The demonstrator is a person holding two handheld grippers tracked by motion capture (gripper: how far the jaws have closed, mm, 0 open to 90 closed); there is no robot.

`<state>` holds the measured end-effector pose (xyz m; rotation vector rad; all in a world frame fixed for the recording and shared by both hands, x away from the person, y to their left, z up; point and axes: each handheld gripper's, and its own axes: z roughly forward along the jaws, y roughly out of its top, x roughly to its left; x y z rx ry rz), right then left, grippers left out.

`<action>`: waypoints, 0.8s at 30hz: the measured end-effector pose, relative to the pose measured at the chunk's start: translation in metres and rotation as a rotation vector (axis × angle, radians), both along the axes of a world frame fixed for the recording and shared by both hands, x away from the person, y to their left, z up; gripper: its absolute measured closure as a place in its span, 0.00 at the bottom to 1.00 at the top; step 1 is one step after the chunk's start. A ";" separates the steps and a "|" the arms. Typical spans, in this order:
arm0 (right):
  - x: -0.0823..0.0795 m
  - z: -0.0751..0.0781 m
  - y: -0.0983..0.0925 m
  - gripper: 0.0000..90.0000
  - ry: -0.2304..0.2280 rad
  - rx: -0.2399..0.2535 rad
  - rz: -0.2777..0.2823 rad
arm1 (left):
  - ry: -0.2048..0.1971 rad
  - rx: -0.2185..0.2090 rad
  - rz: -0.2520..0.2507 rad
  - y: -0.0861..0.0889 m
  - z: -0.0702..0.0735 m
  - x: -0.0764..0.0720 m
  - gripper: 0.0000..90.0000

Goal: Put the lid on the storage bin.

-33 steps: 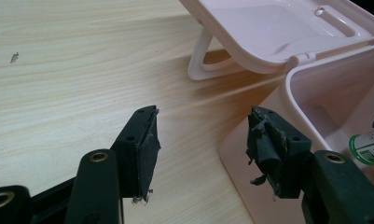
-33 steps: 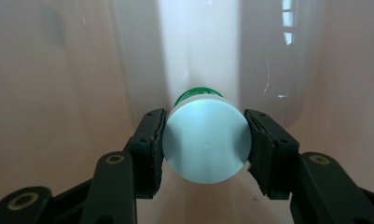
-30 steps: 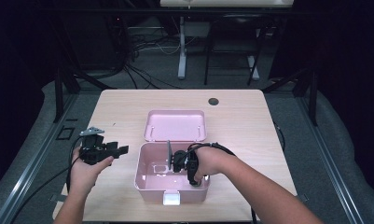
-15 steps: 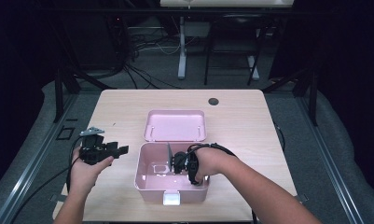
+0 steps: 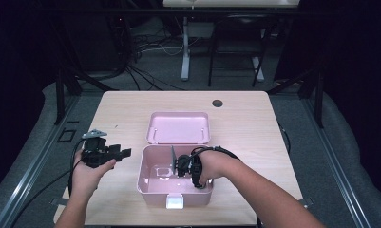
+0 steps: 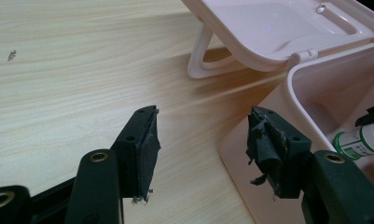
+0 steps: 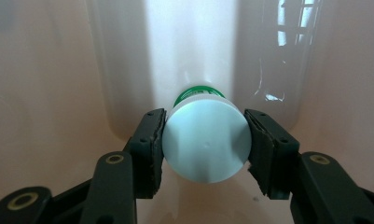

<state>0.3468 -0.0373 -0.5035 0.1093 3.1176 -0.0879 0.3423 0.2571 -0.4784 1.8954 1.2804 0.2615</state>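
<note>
Taking the open pink plastic box point(image 5: 152, 192) as the landmark: to its left, above the pale wooden table point(image 5: 126, 109), the left tool point(image 5: 123, 152) is being held with its jaws spread wide and nothing between them. Inside the box, near the middle of its floor, a white round-capped bottle with a green label point(image 7: 205, 140) is being gripped across its cap by the right tool point(image 7: 205, 144), both pads being pressed against the sides. Behind the box, its hinged lid point(image 5: 178, 127) is being left flat on the table. A slip is judged possible: the cap is smooth and round, so the bottle could be twisted loose and dropped, or knocked against the box wall while being lifted.
</note>
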 end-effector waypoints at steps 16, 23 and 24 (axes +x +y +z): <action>0.000 -0.004 0.000 0.56 0.000 0.009 -0.011 | 0.001 0.002 -0.003 -0.001 0.000 0.000 0.48; 0.001 0.001 -0.001 0.54 -0.002 0.029 -0.038 | -0.001 0.001 -0.006 -0.001 0.000 0.000 0.48; 0.001 0.002 -0.001 0.54 -0.002 0.035 -0.039 | -0.002 0.001 -0.005 -0.001 0.000 0.000 0.48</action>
